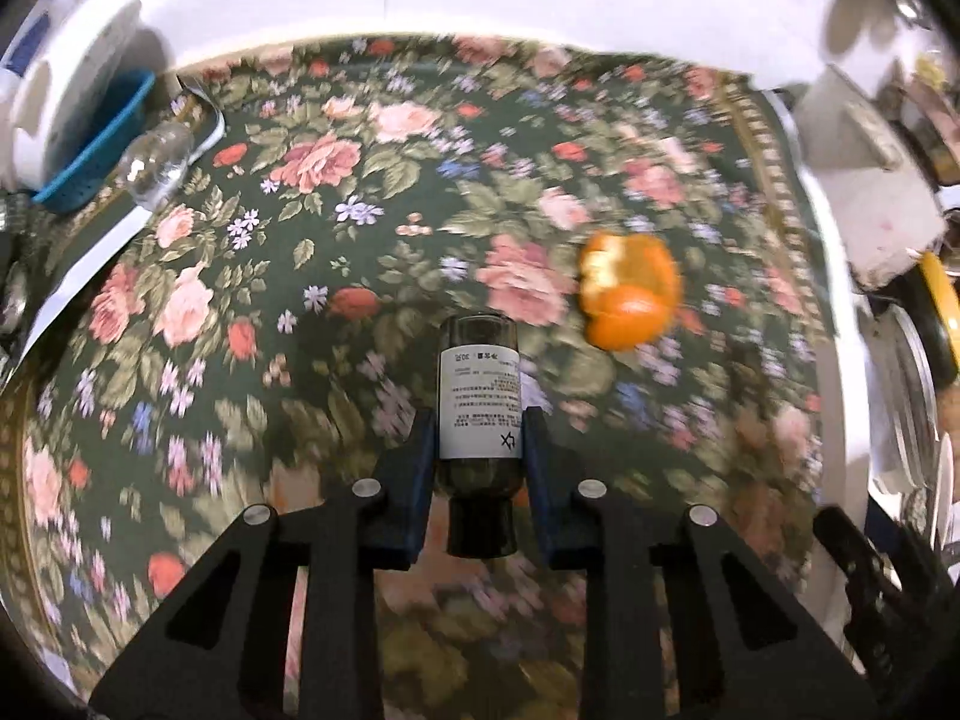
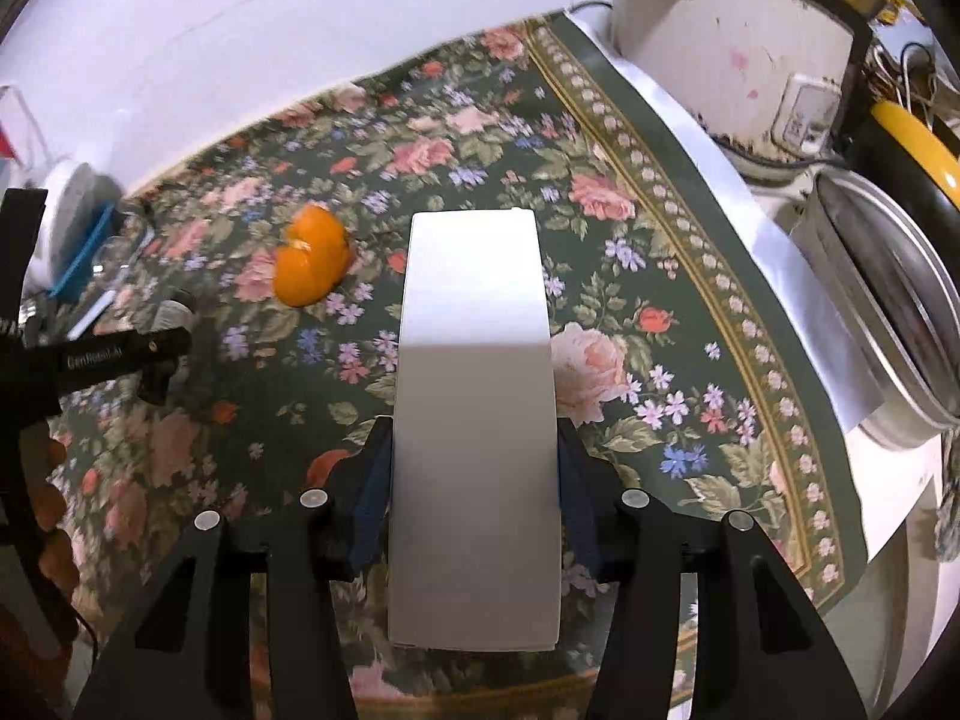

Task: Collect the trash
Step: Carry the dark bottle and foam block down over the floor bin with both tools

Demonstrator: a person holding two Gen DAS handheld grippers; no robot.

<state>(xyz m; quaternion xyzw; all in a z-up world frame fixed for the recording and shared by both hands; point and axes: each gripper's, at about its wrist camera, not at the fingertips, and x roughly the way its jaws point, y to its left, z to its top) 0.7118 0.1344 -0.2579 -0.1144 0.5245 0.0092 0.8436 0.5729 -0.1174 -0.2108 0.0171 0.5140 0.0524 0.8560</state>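
Observation:
A small dark bottle (image 1: 479, 414) with a white label sits between the blue pads of my left gripper (image 1: 479, 420), which is shut on it, cap toward the camera. Orange peel (image 1: 630, 294) lies on the floral tablecloth (image 1: 300, 228) beyond and to the right of the bottle. In the right wrist view my right gripper (image 2: 474, 450) is shut on a tall white box (image 2: 474, 420), held above the cloth. The same orange peel (image 2: 312, 264) lies to the left of the box. The left gripper's black body (image 2: 120, 354) shows at the left edge.
A clear upturned glass (image 1: 156, 162) and a blue basket (image 1: 96, 144) with a white container stand at the far left. A worn white appliance (image 2: 738, 48), a metal pot (image 2: 888, 300) and a yellow-rimmed item (image 2: 918, 144) crowd the right side beyond the cloth's border. A white wall runs behind.

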